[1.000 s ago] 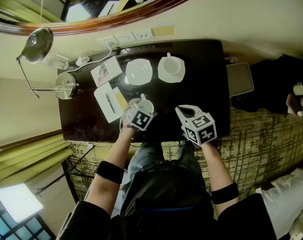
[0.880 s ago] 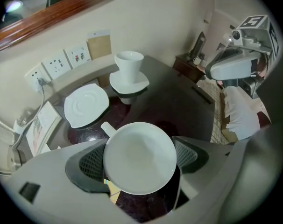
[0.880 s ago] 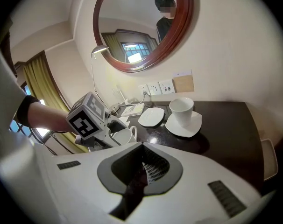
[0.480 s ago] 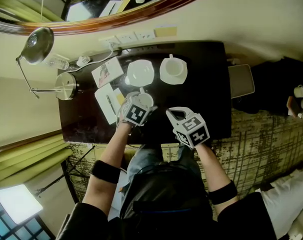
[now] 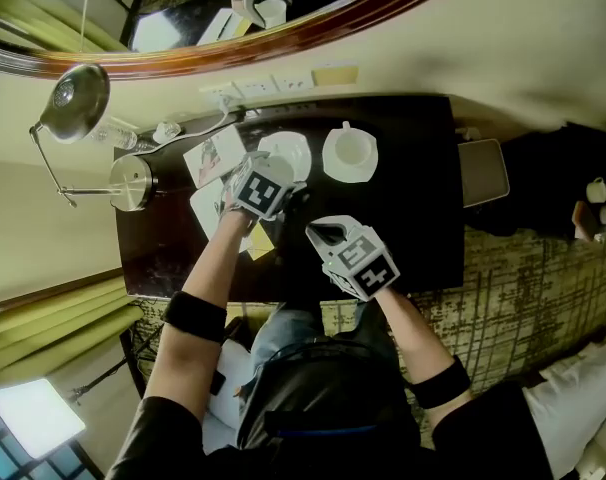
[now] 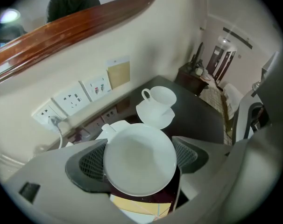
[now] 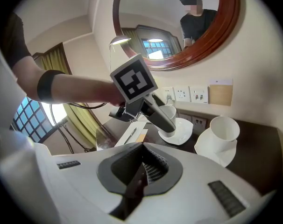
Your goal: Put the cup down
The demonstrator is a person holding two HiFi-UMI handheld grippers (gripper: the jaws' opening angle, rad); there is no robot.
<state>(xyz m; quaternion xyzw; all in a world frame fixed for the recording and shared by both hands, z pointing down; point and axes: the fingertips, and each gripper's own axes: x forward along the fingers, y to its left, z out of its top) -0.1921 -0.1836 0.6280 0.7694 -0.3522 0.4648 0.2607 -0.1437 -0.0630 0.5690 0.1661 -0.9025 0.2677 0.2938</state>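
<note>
Left tongs (image 6: pixel 140 157) clasp a plain white, empty cup (image 6: pixel 137 168).

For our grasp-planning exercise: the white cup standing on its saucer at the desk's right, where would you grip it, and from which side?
Probably by the walls of the cup, coming from above with one jaw on each side, clear of the handle, which points toward the wall. The cup stands upright, mouth open, on its saucer, and the space above it is free.
</note>
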